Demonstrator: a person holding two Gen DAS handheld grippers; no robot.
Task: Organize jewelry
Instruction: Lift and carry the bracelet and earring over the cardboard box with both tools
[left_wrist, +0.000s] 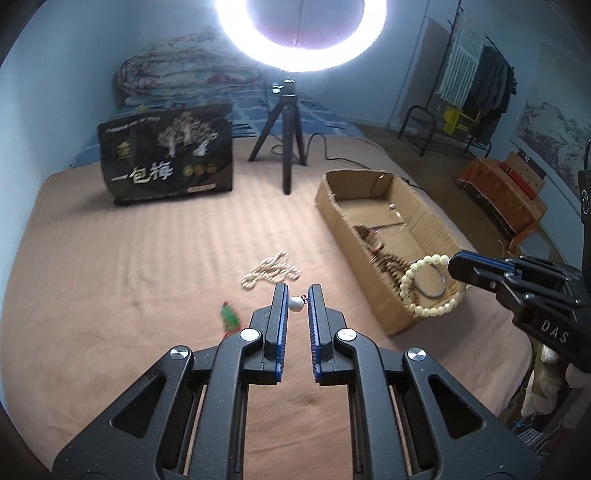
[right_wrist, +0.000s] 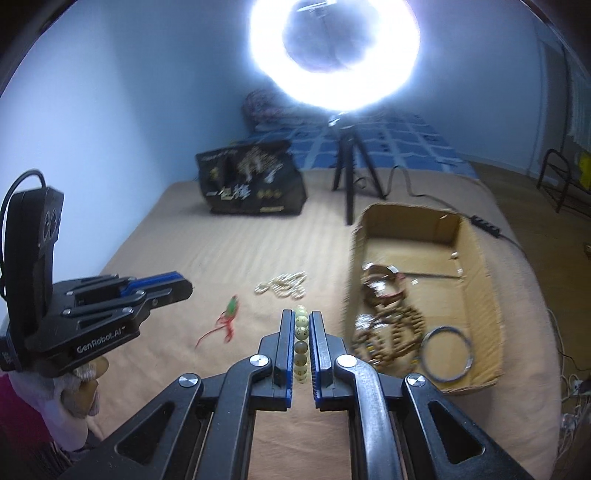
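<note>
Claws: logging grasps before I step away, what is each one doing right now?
Left claw: closed on a single pearl pendant.
Right claw: closed on a pale bead bracelet, held over the cardboard box.

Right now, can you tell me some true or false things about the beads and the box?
1. The right gripper holds a cream bead bracelet. True.
2. The cardboard box is empty. False: brown beads and a metal bangle lie inside.
3. The white bead necklace lies inside the box. False: it lies on the tan cover.
4. The left gripper has a pearl between its fingers. True.
</note>
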